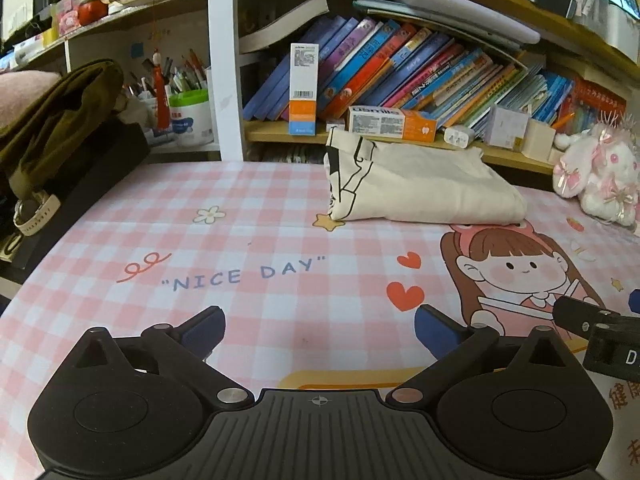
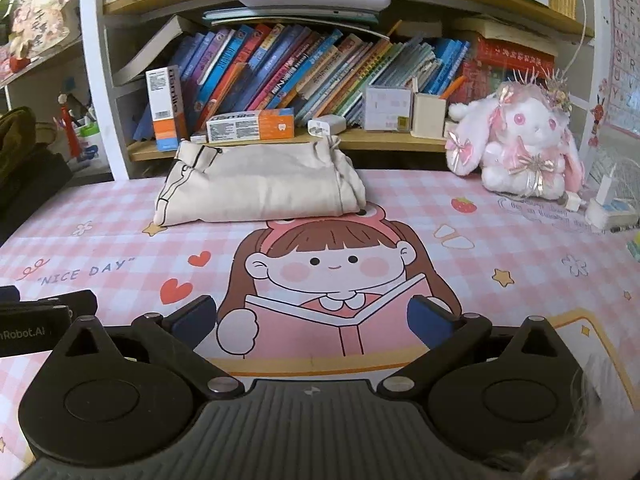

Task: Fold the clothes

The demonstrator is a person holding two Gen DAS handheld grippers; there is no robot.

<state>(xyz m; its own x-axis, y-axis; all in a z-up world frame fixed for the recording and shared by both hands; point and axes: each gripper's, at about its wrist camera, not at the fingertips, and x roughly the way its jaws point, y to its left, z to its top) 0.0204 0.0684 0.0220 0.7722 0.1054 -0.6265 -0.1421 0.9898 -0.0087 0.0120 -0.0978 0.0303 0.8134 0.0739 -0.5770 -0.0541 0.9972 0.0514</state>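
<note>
Both tools, left (image 1: 319,330) and right (image 2: 312,320), gape wide and hold nothing, low over the pink checked counter (image 1: 248,208). Folded cream cloth (image 2: 260,188) lies at the counter's far edge, just below the bookshelf (image 2: 320,140), with a plush rabbit (image 2: 520,144) to its right.

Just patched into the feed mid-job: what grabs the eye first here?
The big cartoon girl reading a book, printed on the pink checked tablecloth, right ahead of the right gripper. Behind her lies a folded cream garment at the foot of the crowded bookshelf. A white plush rabbit sits at the far right; both grippers' jaws stand open, empty.
</note>
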